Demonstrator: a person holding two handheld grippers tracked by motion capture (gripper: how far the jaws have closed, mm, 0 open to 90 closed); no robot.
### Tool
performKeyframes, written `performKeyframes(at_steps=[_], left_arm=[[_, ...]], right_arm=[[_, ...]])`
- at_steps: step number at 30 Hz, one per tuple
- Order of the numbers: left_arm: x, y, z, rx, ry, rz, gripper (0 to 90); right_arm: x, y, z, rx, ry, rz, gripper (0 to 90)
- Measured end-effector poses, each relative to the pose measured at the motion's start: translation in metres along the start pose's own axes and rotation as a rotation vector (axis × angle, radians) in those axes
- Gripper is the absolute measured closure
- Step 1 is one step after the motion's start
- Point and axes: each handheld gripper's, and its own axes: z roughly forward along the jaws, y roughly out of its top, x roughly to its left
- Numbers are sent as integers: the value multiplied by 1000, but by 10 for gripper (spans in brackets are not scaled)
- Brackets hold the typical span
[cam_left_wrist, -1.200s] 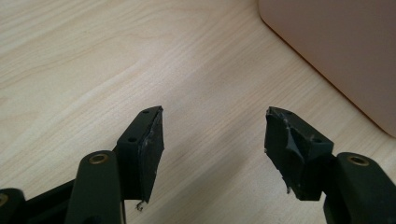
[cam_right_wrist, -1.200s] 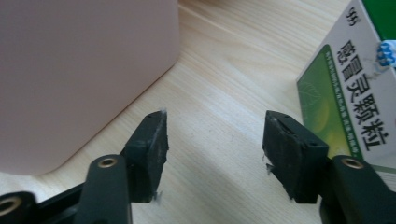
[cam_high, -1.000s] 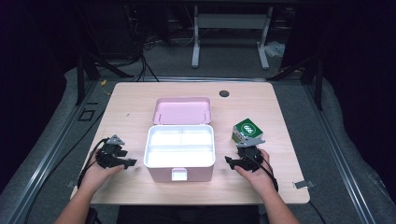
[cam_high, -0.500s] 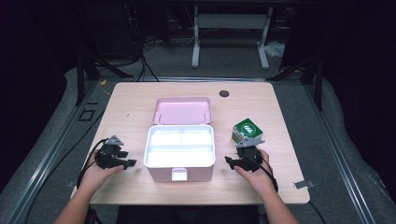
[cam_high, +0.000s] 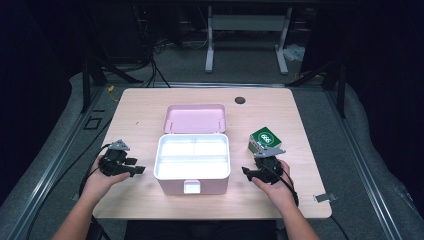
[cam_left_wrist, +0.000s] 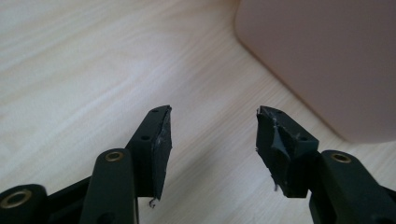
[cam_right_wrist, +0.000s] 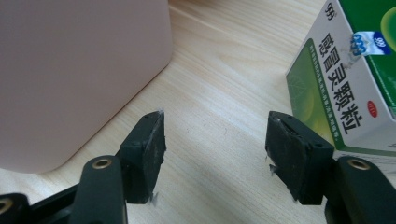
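Observation:
An open pink storage box (cam_high: 170, 184) stands mid-table, its white divided tray bare and its lid (cam_high: 196, 118) lying back behind it. A green-and-white medicine carton (cam_high: 264, 140) sits to its right. My left gripper (cam_high: 136, 167) rests on the table left of the box, open; its jaws have just been closing a little with nothing between them. In the left gripper view the gripper (cam_left_wrist: 212, 126) points at bare wood beside the box corner (cam_left_wrist: 322, 60). My right gripper (cam_high: 248, 172) is open just in front of the carton. In its own view the gripper (cam_right_wrist: 215, 130) lies between the box wall (cam_right_wrist: 74, 70) and the carton (cam_right_wrist: 355, 79).
The wooden table (cam_high: 150, 107) has a dark cable hole (cam_high: 240, 100) near its far edge. A small metal clip (cam_high: 322, 197) lies at the front right corner. Dark floor, rails and a stand's legs surround the table.

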Motion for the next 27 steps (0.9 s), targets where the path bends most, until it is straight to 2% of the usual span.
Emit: performKeyframes(at_steps=[2,3,4,6,7,8,10,11,13,14,16,21,23,24,25,26,27], left_arm=[[-1,9,-6,7,0,10,455],[-2,17,-10,33,24,45,459],[-2,22,-14,42,33,59,459],[-3,33,-22,37,20,67,463],[-3,33,-22,37,20,67,467],[-7,46,-30,35,8,91,469],[-8,50,-32,37,-2,101,498],[-13,60,-37,52,0,123,511],[-18,70,-42,63,12,149,530],[-18,70,-42,63,12,149,541],[-24,82,-48,61,-5,175,550],[-33,98,-55,61,-27,213,552],[-39,107,-57,71,-39,247,552],[-39,107,-57,71,-39,247,557],[-43,113,-57,83,-45,273,564],[-43,113,-57,83,-45,273,567],[-46,116,-57,92,-47,297,575]], right_arm=[[0,0,0,-1,3,2,374],[0,0,0,0,7,-2,376],[1,0,0,3,3,-5,376],[1,1,0,5,6,-9,376],[1,1,0,5,6,-9,376],[2,1,0,5,6,-10,376],[2,1,1,4,12,-12,377],[3,1,1,9,7,-14,377],[4,1,1,11,11,-19,377],[4,1,1,11,11,-19,377],[4,1,1,13,12,-22,377],[2,0,1,11,20,-25,378],[3,0,1,16,8,-28,378],[3,0,1,16,8,-28,378],[3,0,1,18,9,-27,379],[3,0,1,18,9,-27,379],[3,0,1,19,9,-26,379]])
